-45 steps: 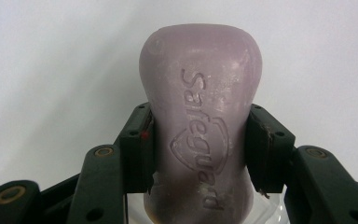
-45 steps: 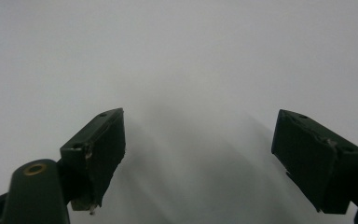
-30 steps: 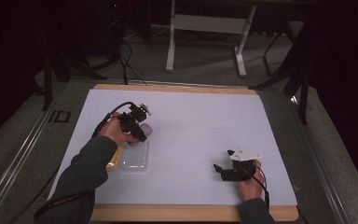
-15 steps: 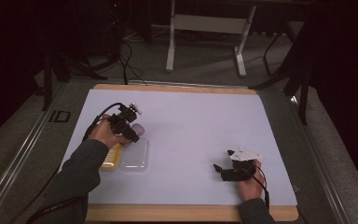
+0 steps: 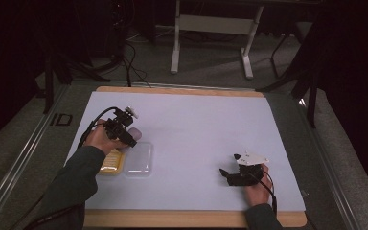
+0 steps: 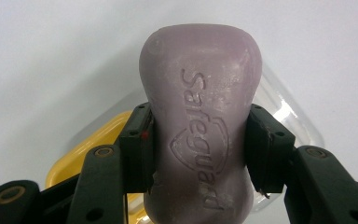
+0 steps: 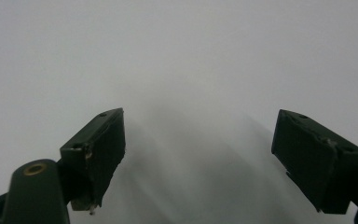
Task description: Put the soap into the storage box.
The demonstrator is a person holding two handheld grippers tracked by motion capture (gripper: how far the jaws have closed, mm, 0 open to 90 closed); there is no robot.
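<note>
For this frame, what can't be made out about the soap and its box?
- Soap: bottom end cut off by the left gripper view's lower edge; small and half hidden behind the left tongs in the high view.
- Yellow tray: inside hidden by tongs and soap.
- Clear lid: contents, if any, too faint to tell.

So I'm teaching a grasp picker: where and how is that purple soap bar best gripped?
At its narrowed waist, jaws closing from the two long sides. The soap bar flares above and below that pinch, which should keep it from sliding out; the left gripper holds it just there, over the yellow soap dish.

left tool [image 5: 124, 132] lifted soap bar [image 6: 200, 121] off yellow tray [image 5: 111, 161]
</note>
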